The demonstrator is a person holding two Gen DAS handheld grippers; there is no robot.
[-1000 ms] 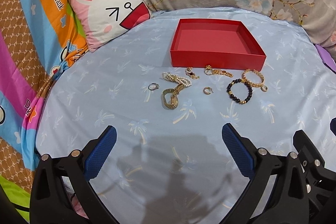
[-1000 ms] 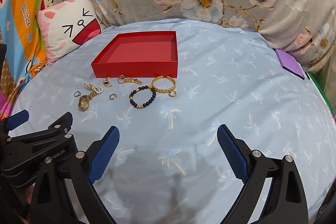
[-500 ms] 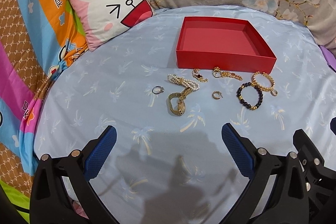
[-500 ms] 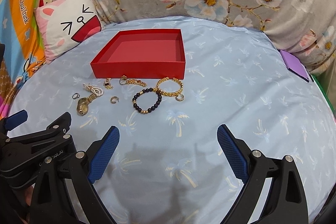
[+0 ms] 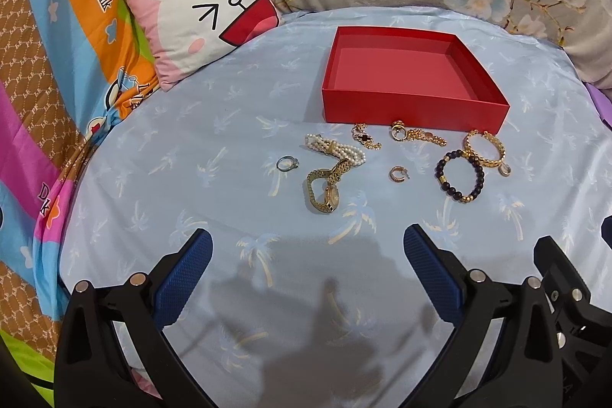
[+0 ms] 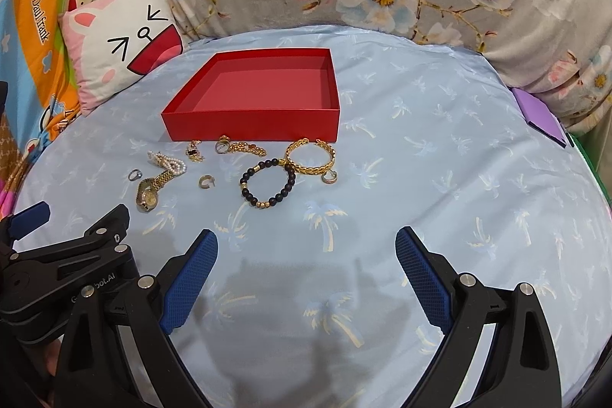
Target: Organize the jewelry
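Both grippers hovered, jaws spread, nothing held

Jewelry (image 5: 394, 159) lay at twelve o'clock of the left gripper (image 5: 308, 266), just before the empty box (image 5: 413, 104); soft sheet (image 5: 191, 178) might let rings slip a pinch

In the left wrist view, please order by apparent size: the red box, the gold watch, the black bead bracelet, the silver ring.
1. red box
2. gold watch and black bead bracelet: alike, not ranked
3. silver ring

The red box (image 5: 409, 109) looks like matt card, and the bed sheet (image 5: 191, 178) under it is smooth light-blue cloth with a slight sheen. The gold watch (image 5: 325, 186) and gold chain bracelet (image 6: 310, 157) are shiny metal, the pearl bracelet (image 5: 336, 148) glossy, the black bead bracelet (image 6: 267, 182) duller.
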